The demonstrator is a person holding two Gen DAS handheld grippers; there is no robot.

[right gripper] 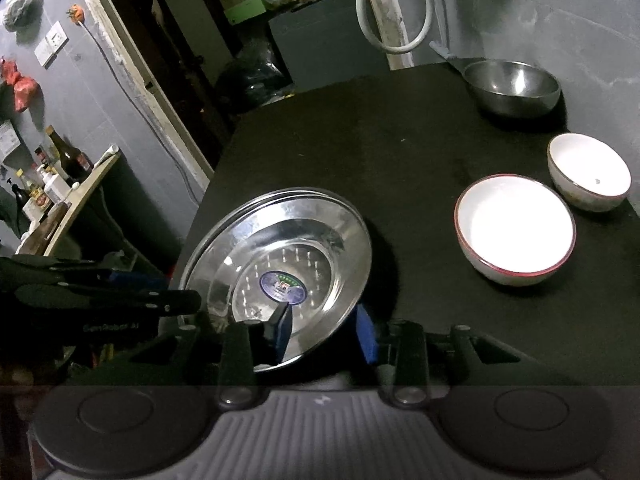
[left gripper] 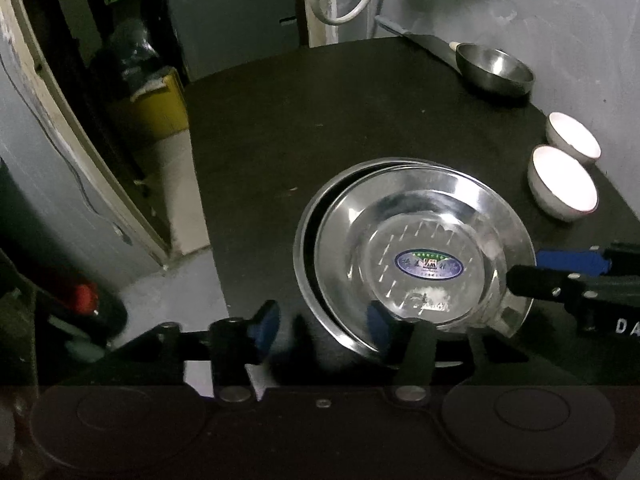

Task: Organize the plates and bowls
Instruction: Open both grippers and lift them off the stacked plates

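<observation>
Two steel plates lie stacked near the front of the black table (left gripper: 320, 120). The top plate (left gripper: 424, 256) (right gripper: 280, 264) carries a blue oval sticker and sits shifted right on the lower plate (left gripper: 306, 248). My left gripper (left gripper: 320, 324) (right gripper: 176, 292) is open, with the stack's near-left rim between its blue pads. My right gripper (right gripper: 324, 330) (left gripper: 528, 270) is also open; one pad hangs over the plate's inside, the other outside the rim, neither pressing. Two white bowls (right gripper: 516, 228) (right gripper: 588, 170) and a steel bowl (right gripper: 512, 84) stand at the right.
A white hose (right gripper: 400, 46) loops on the back wall. The table's left edge (left gripper: 208, 220) drops to the floor, with a yellow bin (left gripper: 160, 112) beyond. A side shelf with bottles (right gripper: 60, 184) stands to the left. A grey flat strip (left gripper: 416, 38) lies behind the steel bowl.
</observation>
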